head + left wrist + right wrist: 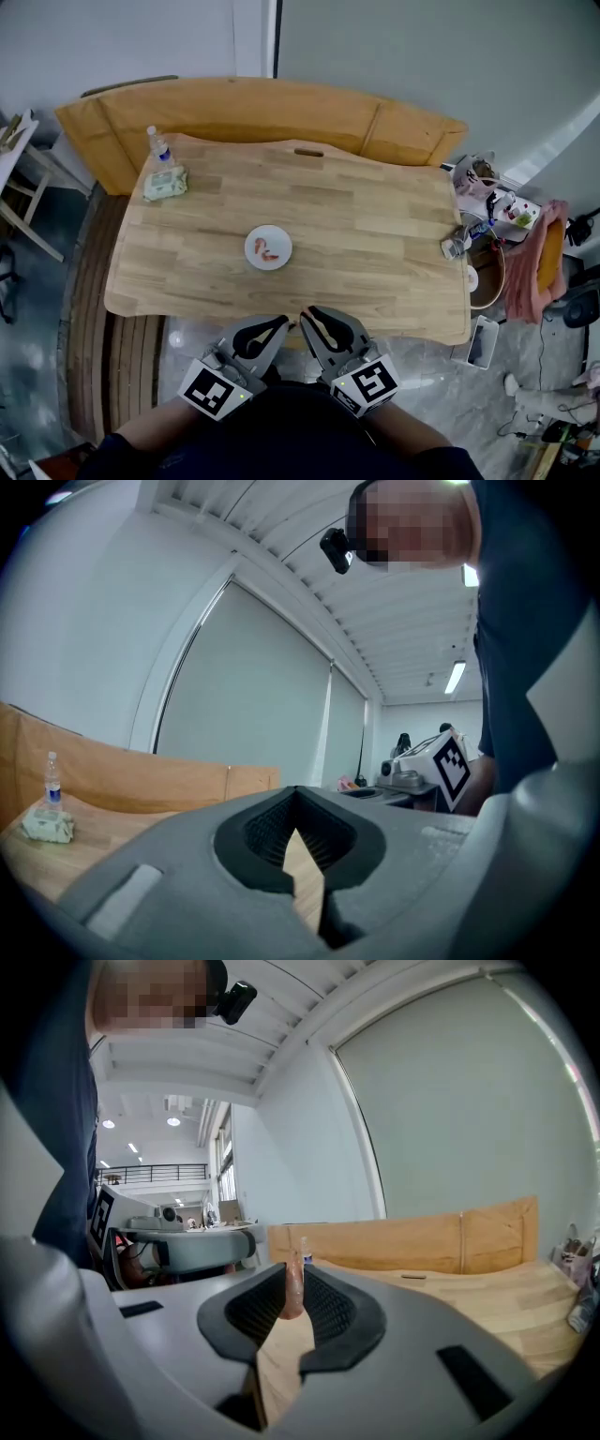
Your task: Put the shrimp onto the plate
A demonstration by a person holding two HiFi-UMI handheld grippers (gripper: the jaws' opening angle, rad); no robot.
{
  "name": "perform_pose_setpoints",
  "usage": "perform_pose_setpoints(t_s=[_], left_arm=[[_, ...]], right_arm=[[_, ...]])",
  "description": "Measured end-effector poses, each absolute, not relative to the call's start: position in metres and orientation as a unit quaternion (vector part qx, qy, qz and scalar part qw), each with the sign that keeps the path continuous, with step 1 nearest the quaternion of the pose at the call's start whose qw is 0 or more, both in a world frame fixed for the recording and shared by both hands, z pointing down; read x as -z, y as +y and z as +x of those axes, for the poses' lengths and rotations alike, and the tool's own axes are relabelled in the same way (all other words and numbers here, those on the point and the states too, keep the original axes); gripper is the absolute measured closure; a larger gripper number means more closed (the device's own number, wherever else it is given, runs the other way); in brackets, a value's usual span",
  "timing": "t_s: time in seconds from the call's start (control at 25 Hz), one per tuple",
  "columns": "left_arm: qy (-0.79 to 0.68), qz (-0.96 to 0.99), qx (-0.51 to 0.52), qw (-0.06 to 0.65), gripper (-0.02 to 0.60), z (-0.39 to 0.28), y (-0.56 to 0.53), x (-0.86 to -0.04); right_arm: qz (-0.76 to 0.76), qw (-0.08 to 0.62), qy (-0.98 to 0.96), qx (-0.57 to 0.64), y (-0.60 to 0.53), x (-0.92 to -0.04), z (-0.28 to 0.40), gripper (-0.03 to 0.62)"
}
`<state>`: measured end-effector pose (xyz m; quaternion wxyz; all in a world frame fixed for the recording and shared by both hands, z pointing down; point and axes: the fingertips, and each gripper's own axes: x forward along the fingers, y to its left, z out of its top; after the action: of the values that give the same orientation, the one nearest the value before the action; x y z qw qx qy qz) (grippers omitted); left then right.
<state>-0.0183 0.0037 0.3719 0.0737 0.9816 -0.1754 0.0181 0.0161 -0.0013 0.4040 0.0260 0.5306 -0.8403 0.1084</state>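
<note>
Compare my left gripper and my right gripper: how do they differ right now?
The right gripper pinches a pink shrimp between its jaws; the left gripper holds nothing. The left gripper's jaw tips meet, while the right gripper's are kept apart by the shrimp. Both sit side by side at the near edge of the table, short of the plate.

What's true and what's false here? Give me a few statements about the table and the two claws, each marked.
The right claw pinches a shrimp. True.
The left claw holds one too. False: its jaws are shut on nothing.
The plate is bare. False: another shrimp lies on it.
A water bottle stands near the table's far left corner. True.
Both claws hover over the plate. False: they are at the table's near edge, short of it.
</note>
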Motion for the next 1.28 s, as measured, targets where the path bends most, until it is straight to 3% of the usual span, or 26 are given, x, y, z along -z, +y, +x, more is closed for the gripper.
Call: perform_pose_setpoints(t_s=[1.28], left_arm=[[-0.246,0.965,-0.023,0.086,0.577,-0.013,-0.075,-0.375]], right_arm=[[0.489,0.089,-0.856,-0.141,-0.122,-0.465,0.03,0.53]])
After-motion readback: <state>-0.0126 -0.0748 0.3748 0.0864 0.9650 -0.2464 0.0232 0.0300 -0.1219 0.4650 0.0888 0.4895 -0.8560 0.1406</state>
